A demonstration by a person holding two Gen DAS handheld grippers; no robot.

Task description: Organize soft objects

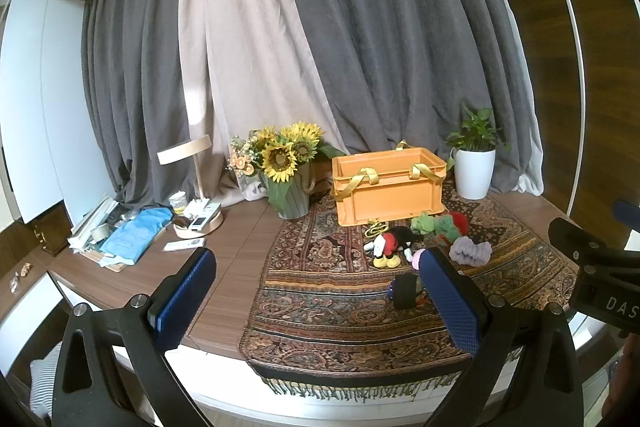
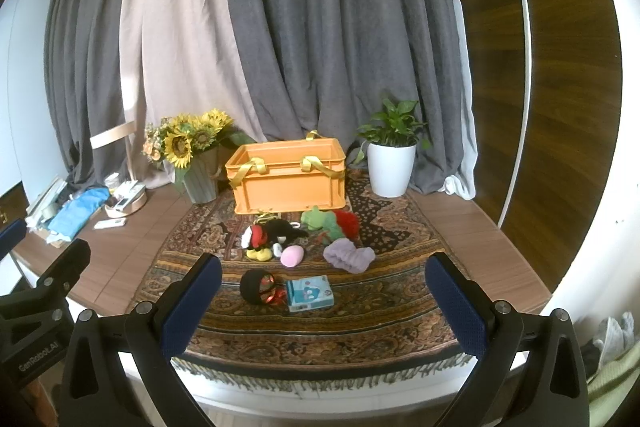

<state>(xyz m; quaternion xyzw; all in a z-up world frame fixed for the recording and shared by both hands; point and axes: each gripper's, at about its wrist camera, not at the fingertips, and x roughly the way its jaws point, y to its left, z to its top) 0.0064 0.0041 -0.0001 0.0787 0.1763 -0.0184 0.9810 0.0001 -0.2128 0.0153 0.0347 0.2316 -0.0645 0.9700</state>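
An orange crate with yellow straps stands at the back of a patterned rug. In front of it lie a Mickey plush, a green plush, a red fluffy piece, a pink soft oval, a lilac cloth, a black ball and a small blue box. The crate and Mickey plush also show in the left wrist view. My right gripper is open and empty near the rug's front edge. My left gripper is open and empty, left of the toys.
A sunflower vase stands left of the crate and a white potted plant right of it. A lamp, blue cloth and small clutter fill the desk's left end. Grey curtains hang behind.
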